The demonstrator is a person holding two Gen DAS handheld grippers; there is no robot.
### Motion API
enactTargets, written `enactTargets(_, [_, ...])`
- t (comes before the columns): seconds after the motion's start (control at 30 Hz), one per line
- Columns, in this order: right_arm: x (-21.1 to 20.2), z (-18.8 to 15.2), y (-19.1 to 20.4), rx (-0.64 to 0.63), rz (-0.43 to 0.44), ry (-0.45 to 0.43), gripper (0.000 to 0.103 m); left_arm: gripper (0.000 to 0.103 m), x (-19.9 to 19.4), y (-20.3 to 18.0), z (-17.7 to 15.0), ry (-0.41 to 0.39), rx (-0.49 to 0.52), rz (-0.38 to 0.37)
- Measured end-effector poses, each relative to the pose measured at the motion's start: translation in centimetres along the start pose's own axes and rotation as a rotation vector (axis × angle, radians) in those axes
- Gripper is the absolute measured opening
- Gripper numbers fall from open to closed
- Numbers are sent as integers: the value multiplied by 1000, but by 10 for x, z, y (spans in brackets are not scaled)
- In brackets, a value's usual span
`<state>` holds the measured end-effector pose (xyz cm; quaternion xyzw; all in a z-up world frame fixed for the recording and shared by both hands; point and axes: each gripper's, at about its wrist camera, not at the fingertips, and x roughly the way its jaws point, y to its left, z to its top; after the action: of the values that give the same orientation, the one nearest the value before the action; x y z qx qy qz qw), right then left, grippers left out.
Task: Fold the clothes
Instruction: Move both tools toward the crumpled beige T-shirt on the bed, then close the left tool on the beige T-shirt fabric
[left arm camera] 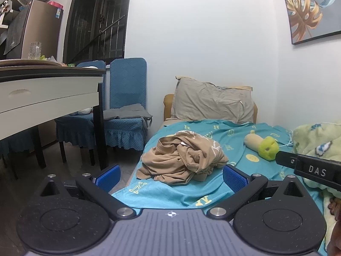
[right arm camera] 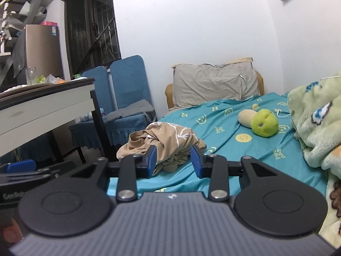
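Note:
A crumpled tan T-shirt with a pale print lies in a heap on the teal bedsheet, close to the bed's left edge. My left gripper hovers just in front of it, jaws wide open and empty, blue pads on either side of the heap. In the right wrist view the shirt sits just beyond my right gripper, whose jaws stand partly closed with a gap; nothing is pressed between the pads. The right gripper's black finger shows at the right of the left wrist view.
A green and beige plush toy lies on the sheet, with a grey pillow at the head of the bed and a pale green blanket bunched on the right. Left of the bed stand blue-covered chairs and a white table.

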<state>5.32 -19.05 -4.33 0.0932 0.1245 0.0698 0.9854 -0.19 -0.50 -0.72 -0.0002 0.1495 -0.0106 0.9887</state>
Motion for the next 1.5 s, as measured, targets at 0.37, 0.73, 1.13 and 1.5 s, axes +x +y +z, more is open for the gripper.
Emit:
enactTargets(0.37, [2,0,3,-26,-9,-17,57,103,6,-2,-2,12,10,11])
enactTargets(0.73, [-3,18,2,-14,-27,-58,103,103,20,0,-6,43,3,20])
enactTargets(1.13, [42,64,-35,79,11,-31,102,99,170,30,33,208,-196,24])
enactTargets(1.5, [111,24,-34,19,70,74,93,66,349,64,32,265,-386,33])
